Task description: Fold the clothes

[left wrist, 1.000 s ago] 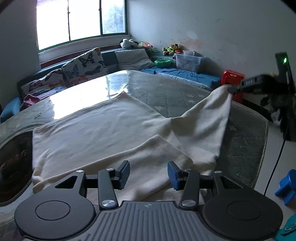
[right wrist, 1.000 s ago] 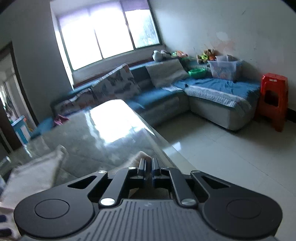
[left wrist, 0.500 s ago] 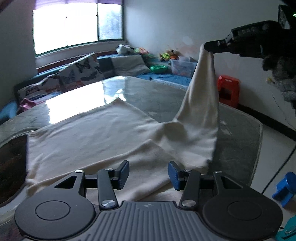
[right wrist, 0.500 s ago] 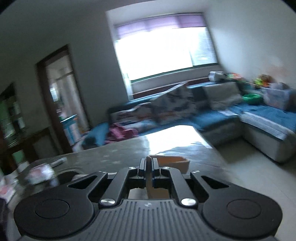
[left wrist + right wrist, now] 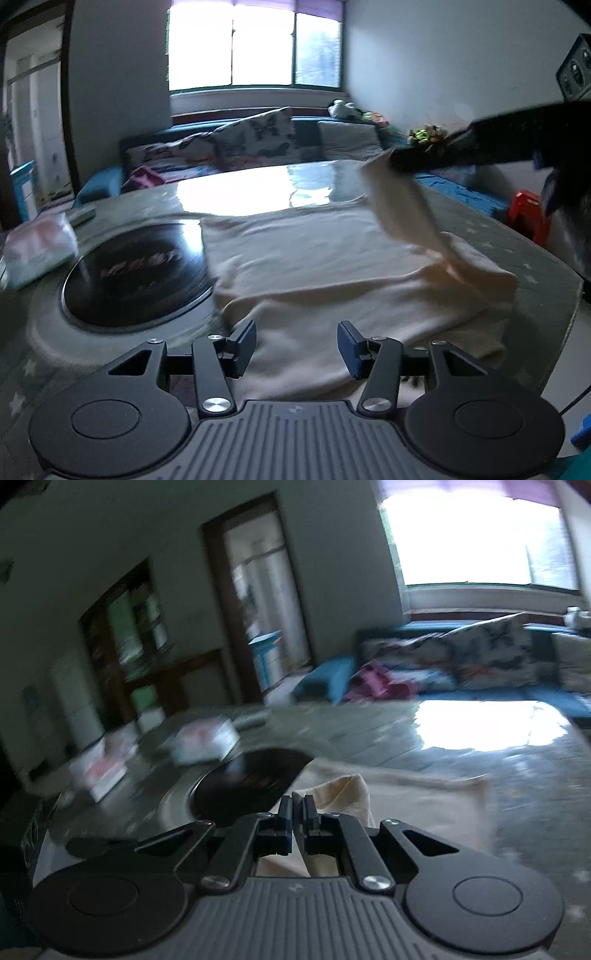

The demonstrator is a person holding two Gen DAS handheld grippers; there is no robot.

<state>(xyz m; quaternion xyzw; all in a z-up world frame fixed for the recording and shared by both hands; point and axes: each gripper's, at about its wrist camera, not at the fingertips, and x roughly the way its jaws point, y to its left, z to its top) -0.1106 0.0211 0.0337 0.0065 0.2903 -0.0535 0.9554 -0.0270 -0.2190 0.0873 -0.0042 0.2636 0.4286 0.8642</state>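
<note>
Across the tabletop (image 5: 461, 206) lies a cream garment (image 5: 314, 258), spread just right of a dark round inset (image 5: 136, 273). Right claw (image 5: 297, 805) is clenched on one corner, lifting it above the rest. Left claw (image 5: 295, 343) hovers released over the near hem, w/ nothing between its pads.

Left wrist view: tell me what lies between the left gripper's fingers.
The cream cloth lies beneath the gap; the open left gripper grips nothing.
</note>
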